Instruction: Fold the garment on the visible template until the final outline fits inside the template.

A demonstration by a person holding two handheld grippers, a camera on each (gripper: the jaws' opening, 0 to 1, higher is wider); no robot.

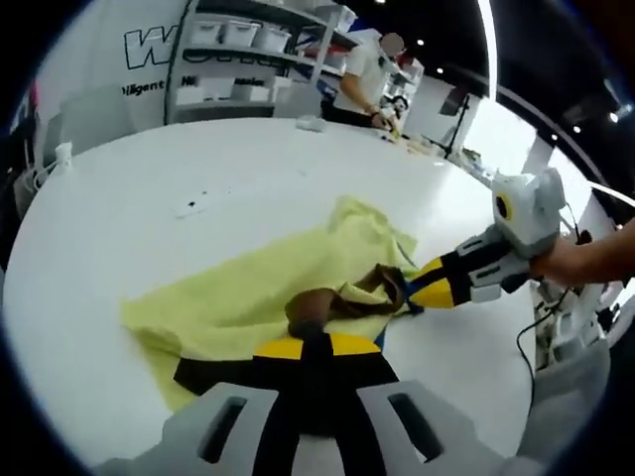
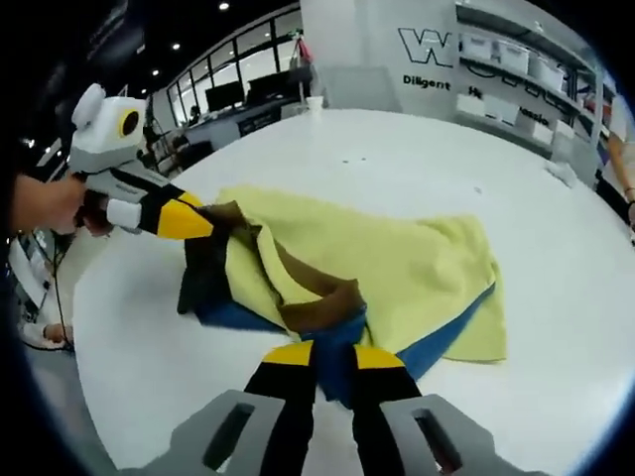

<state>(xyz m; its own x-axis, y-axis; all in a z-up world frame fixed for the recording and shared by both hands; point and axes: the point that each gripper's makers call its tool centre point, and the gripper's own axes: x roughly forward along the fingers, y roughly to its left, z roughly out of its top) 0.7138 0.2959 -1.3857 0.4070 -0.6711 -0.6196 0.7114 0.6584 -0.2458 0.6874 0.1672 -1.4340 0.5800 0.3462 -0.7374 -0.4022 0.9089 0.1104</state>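
The garment [image 2: 397,263] is spread on the white worktop [image 2: 417,159], a yellow piece with brown trim and a blue layer peeking out underneath along its near and right edges. It's rumpled and partly doubled over, with the brown-edged part bunched up near both sets of jaws.

In the right gripper view, the right gripper [image 2: 332,355] is clamped on the near edge of the cloth, jaws pinched close together with brown and blue fabric caught between the yellow tips. The left gripper [image 2: 203,223] is seen coming in from the left, its yellow tip closed on the brown fold at the garment's left corner, which is lifted a bit off the worktop. A hand [image 2: 45,203] is wrapped around its handle.

In the left gripper view, the left gripper [image 1: 316,342] has its jaws squeezed on a brown bunch of cloth, and the yellow fabric stretches away to the left and far side.

Shelving [image 1: 258,50] and a person [image 1: 367,79] can be made out at the far end of the room.
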